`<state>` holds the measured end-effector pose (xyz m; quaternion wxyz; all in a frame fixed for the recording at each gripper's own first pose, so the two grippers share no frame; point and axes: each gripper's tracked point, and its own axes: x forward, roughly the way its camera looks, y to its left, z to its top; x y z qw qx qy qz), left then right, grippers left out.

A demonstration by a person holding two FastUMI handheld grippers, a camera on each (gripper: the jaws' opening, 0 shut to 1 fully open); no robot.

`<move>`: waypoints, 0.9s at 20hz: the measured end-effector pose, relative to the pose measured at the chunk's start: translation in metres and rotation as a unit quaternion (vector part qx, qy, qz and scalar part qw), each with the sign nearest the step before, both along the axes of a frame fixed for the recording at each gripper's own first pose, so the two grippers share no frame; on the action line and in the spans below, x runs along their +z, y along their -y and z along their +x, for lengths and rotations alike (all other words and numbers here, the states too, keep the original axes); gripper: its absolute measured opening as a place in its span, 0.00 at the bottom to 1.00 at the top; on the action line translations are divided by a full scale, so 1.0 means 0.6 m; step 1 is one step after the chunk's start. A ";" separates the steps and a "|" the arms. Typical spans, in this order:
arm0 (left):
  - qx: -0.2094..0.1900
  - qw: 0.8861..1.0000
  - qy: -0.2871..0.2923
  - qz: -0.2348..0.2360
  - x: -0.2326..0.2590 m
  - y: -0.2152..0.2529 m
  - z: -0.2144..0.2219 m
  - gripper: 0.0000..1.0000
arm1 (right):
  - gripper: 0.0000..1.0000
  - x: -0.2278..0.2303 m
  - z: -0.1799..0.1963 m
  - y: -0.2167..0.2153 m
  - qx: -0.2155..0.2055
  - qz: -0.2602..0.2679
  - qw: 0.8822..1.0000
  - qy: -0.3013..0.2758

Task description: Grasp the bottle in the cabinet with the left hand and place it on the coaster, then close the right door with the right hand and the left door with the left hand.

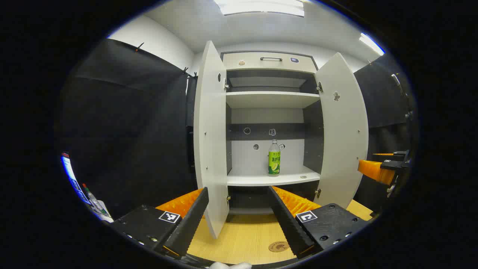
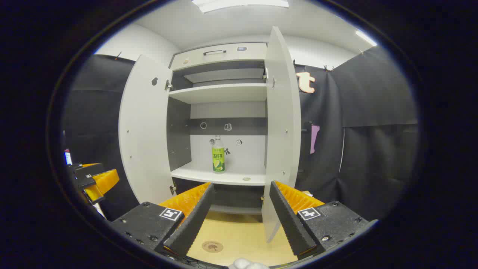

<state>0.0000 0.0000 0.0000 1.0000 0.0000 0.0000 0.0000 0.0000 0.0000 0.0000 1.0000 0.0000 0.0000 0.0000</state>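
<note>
A clear bottle with a green label stands upright on the lower shelf of a white cabinet; it is also in the right gripper view. Both doors stand wide open: left door, right door, seen again as left door and right door. A round brown coaster lies on the wooden table in front of the cabinet, coaster. My left gripper is open, well short of the cabinet. My right gripper is open too, holding nothing.
The other gripper shows at the far right edge of the left gripper view and at the far left of the right gripper view. An empty upper shelf and a drawer with a handle sit above. Black cloth walls flank the cabinet.
</note>
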 end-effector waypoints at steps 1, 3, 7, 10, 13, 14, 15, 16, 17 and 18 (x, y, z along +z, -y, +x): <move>0.000 1.000 0.001 0.001 0.003 -0.002 -0.001 0.97 | 0.97 0.000 0.000 -0.004 0.001 -0.001 1.000 0.001; 0.000 1.000 0.002 0.006 0.003 -0.006 -0.001 0.96 | 0.97 -0.002 -0.003 -0.016 0.006 -0.003 1.000 0.001; -0.008 1.000 -0.003 0.007 0.000 -0.003 -0.002 0.97 | 0.97 0.001 -0.010 -0.022 0.007 -0.013 1.000 0.006; -0.021 1.000 -0.005 0.002 -0.004 0.008 0.003 0.97 | 0.98 0.004 -0.017 -0.016 0.001 -0.014 1.000 0.010; -0.031 1.000 -0.002 0.006 0.000 0.016 0.014 0.97 | 0.98 0.004 -0.021 -0.012 -0.005 -0.012 1.000 0.010; -0.033 0.999 0.000 0.010 -0.001 0.020 0.019 0.97 | 0.98 0.005 -0.020 -0.012 -0.006 -0.011 1.000 0.009; -0.037 0.999 0.001 0.012 -0.001 0.024 0.026 0.97 | 0.98 0.004 -0.019 -0.010 -0.007 -0.011 1.000 0.007; -0.041 0.999 0.003 0.013 0.000 0.030 0.039 0.96 | 0.98 0.007 -0.019 -0.010 -0.008 -0.012 1.000 0.007; -0.044 0.999 0.006 0.013 0.004 0.036 0.053 0.96 | 0.97 0.010 -0.020 -0.008 -0.009 -0.013 1.000 0.008; -0.049 0.999 0.009 0.013 0.007 0.043 0.068 0.96 | 0.98 0.015 -0.021 -0.008 -0.011 -0.013 1.000 0.010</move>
